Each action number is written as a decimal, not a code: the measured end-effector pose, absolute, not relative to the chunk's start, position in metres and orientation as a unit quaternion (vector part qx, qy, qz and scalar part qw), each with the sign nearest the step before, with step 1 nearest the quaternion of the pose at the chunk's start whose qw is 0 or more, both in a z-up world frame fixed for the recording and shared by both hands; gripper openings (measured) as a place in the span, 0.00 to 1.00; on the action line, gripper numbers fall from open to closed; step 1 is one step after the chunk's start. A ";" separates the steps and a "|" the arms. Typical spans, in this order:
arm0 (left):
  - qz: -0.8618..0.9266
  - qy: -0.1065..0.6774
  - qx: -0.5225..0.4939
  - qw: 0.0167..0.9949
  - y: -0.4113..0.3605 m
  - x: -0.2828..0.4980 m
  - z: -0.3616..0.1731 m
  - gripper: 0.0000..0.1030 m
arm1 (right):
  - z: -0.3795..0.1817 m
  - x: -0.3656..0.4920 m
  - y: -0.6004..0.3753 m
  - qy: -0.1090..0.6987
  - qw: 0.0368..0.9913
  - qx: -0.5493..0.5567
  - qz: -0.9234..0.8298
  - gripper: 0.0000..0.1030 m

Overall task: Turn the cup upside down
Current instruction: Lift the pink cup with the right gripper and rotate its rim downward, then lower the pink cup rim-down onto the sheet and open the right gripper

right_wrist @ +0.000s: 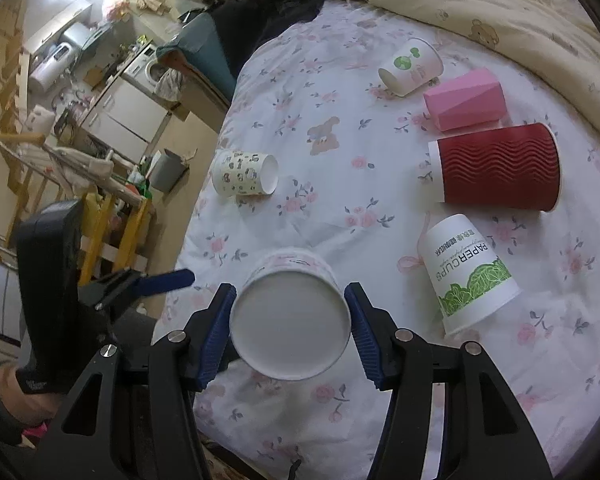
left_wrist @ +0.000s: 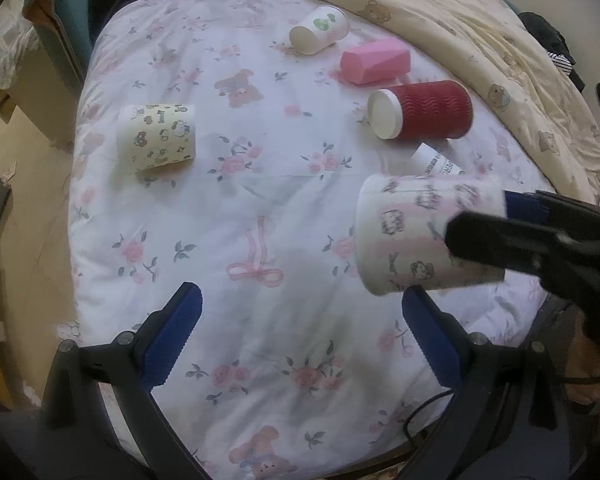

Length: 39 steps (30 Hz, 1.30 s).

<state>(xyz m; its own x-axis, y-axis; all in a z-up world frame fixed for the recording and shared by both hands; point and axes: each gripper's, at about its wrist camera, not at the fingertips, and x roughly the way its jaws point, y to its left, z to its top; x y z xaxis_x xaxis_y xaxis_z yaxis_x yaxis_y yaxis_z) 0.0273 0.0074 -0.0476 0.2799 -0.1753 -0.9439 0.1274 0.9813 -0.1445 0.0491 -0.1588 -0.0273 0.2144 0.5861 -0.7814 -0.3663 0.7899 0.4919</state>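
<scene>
My right gripper (right_wrist: 290, 328) is shut on a white and pink patterned paper cup (right_wrist: 290, 320) and holds it above the bed, its flat base facing the right wrist camera. In the left wrist view the same cup (left_wrist: 420, 232) lies sideways in the air, with the right gripper's fingers (left_wrist: 496, 236) across its wall. My left gripper (left_wrist: 300, 332) is open and empty over the floral bedsheet (left_wrist: 260, 208), left of and below the held cup.
Other cups lie on their sides on the sheet: a red ribbed one (left_wrist: 424, 108), a pink faceted one (left_wrist: 374, 60), a white one with a green print (left_wrist: 320, 28), a cream cartoon one (left_wrist: 156, 136), and a "PAPERCUPS" one (right_wrist: 468, 272). A beige quilt (left_wrist: 460, 20) is bunched at the back right.
</scene>
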 end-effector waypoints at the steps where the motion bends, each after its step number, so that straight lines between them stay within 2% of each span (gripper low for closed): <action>1: -0.097 0.594 -0.021 0.798 0.007 0.028 -0.048 0.96 | -0.027 0.048 -0.158 0.545 0.774 0.095 0.308 0.57; 19: -0.017 0.556 -0.042 0.830 0.048 0.027 -0.029 0.97 | 0.004 0.074 -0.150 0.545 0.795 0.009 0.268 0.57; 21: -0.012 0.559 -0.043 0.828 0.050 0.026 -0.030 1.00 | 0.002 0.081 -0.145 0.549 0.792 -0.005 0.267 0.56; 39: 0.019 0.570 -0.036 0.821 0.076 0.018 -0.035 1.00 | -0.089 0.135 -0.051 0.620 0.717 -0.198 0.250 0.57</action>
<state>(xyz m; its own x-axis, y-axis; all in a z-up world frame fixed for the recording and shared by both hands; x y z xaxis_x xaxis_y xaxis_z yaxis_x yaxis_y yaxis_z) 0.0182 0.0764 -0.0348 0.3496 -0.0097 -0.9369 -0.0726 0.9967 -0.0374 0.1348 -0.0514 -0.0892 0.1065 0.1124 -0.9879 -0.6045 0.7962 0.0254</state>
